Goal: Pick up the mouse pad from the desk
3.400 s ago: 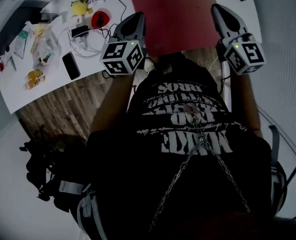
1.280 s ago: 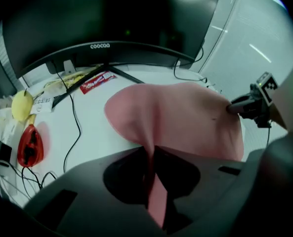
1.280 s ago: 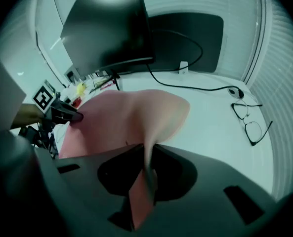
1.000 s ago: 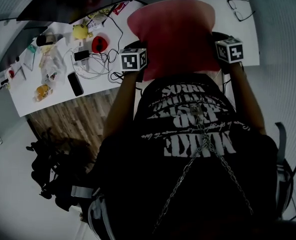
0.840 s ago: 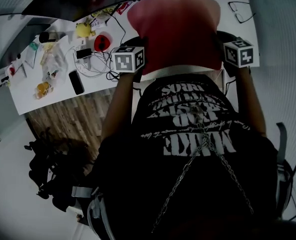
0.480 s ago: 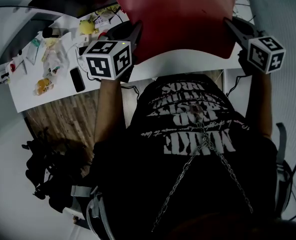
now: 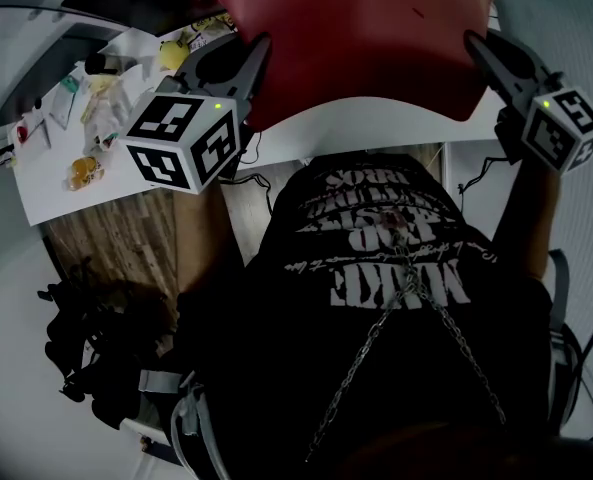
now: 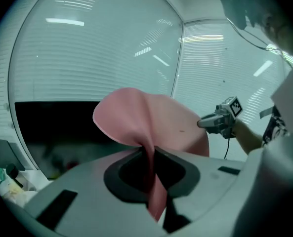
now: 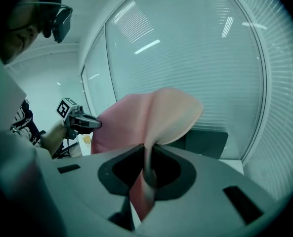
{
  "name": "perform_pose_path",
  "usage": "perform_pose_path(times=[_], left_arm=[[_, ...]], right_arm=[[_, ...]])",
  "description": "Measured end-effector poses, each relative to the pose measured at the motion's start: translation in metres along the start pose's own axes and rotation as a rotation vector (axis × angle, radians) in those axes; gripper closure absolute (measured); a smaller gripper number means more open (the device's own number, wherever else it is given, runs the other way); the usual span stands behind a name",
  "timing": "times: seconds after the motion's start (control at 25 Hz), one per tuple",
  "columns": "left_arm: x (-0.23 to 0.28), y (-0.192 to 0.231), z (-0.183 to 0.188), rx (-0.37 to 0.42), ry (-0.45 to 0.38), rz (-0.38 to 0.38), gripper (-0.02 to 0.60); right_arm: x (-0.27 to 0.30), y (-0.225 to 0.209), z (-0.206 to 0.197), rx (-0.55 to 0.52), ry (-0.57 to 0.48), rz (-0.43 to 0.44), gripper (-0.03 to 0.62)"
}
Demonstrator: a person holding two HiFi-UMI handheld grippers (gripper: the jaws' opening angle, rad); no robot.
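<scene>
The red mouse pad (image 7: 361,38) hangs in the air above the white desk (image 7: 376,123), stretched between both grippers. My left gripper (image 7: 259,56) is shut on its near left corner. My right gripper (image 7: 473,48) is shut on its near right corner. In the left gripper view the pink pad (image 8: 151,127) folds down between the jaws, with the right gripper (image 8: 201,124) at its far edge. In the right gripper view the pad (image 9: 146,120) is pinched the same way, and the left gripper (image 9: 98,125) holds the other side.
The desk's left part carries a phone (image 7: 161,158), cables, a yellow toy (image 7: 172,56) and small packets (image 7: 81,173). Wooden floor (image 7: 116,238) shows below the desk edge. A dark monitor (image 8: 62,127) and blinds fill the background of the gripper views.
Both grippers have risen with the mouse pad, lifting it off the desk; it now fills the top of the head view and the marker cubes look larger and closer.
</scene>
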State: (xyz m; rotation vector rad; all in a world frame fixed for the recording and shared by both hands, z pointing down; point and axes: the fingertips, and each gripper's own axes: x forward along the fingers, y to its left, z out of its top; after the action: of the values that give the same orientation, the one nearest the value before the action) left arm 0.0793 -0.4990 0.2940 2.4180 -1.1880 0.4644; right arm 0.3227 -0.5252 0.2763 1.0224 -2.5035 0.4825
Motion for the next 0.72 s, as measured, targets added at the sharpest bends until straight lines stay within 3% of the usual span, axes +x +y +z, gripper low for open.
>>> perform_pose_path(times=[0.2,0.4,0.72], left_arm=[[0.031,0.021,-0.037,-0.077,0.066,0.000,0.535],[0.076,0.039,-0.101,-0.111,0.185,0.047,0.535],[0.135,0.046,-0.213,-0.234,0.381,0.044,0.535]], right_arm=[[0.031,-0.015,-0.033,0.093,0.045,0.030,0.545],[0.068,-0.035,-0.101,0.147,0.194,0.002,0.544],[0.116,-0.054,-0.218,0.267,0.427,0.012,0.543]])
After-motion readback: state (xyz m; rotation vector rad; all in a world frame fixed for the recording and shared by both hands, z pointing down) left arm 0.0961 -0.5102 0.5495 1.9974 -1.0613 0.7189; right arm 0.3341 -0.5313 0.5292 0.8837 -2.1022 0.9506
